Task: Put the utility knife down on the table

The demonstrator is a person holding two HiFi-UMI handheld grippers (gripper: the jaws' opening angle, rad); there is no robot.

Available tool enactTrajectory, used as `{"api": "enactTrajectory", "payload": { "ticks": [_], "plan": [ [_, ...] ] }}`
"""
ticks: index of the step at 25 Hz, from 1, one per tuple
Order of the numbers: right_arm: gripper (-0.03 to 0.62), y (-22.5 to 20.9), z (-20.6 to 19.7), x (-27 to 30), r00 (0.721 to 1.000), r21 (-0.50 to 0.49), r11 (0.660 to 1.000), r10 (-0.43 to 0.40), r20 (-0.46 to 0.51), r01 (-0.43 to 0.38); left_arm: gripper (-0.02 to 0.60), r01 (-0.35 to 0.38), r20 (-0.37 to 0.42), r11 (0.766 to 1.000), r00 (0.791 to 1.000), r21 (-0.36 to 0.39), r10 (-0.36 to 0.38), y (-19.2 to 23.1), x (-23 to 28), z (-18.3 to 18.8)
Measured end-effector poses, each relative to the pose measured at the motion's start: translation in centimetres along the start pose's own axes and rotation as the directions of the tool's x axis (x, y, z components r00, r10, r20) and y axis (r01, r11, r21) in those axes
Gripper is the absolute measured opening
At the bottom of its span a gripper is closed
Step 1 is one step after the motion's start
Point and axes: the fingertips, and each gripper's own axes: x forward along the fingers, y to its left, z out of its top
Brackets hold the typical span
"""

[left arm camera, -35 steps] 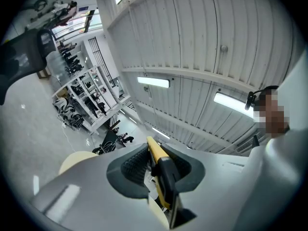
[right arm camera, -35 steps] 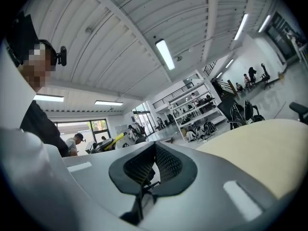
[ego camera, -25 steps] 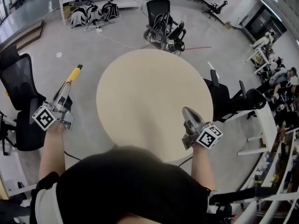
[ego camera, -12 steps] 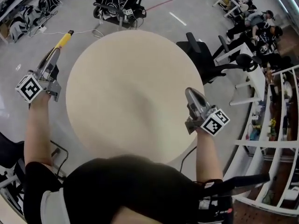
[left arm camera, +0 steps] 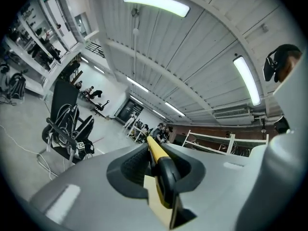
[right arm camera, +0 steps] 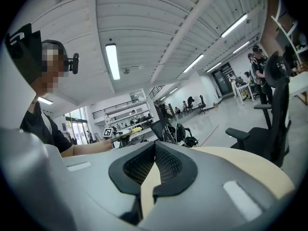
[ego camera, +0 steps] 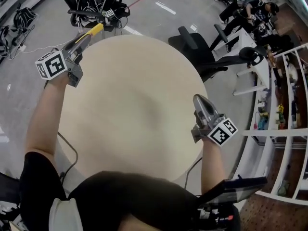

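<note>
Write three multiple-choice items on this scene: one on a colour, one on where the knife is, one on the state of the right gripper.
1. The round, smooth table top is:
A. beige
B. black
C. yellow

2. The yellow-and-black utility knife is:
A. lying flat on the table
B. in the right gripper
C. between the jaws of the left gripper

3. The right gripper's jaws are:
A. wide apart
B. together with nothing held
C. clamped on a knife

Answers:
1 A: the head view shows a pale beige disc.
2 C: the left gripper view shows the pads pressed on the knife's handle, and the knife sticks out over the table's far edge.
3 B: the right gripper view shows the pads meeting at the tips with nothing between them.
</note>
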Motion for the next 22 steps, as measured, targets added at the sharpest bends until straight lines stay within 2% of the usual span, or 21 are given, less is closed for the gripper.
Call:
{"api": "enactTrajectory", "payload": {
  "ticks": [5,10,15,22],
  "plan": [
    [0.015,-4.1,-1.6,0.7,0.999,-0.001,0.999,-0.051,-0.018,0.051,0.075,0.060,-0.100,0.997,0.993,-0.049,-0.064,2.8,9.6,-4.5],
    [0.015,-8.0,-2.8,0.6,0.994,0.028,0.993,-0.111,-0.024,0.111,0.074,0.052,-0.182,0.991,0.980,-0.121,-0.074,6.0,17.3,-9.5],
    [0.015,-10.5,-4.1,0.6,0.990,0.036,0.990,-0.137,-0.032,0.139,0.075,0.066,-0.250,0.988,0.963,-0.138,-0.100,7.3,23.0,-14.4],
    [0.015,-13.3,-7.5,0.5,0.984,0.071,0.982,-0.173,-0.050,0.177,0.075,0.081,-0.346,0.989,0.931,-0.124,-0.119,8.5,28.8,-21.2]
  ]
}}
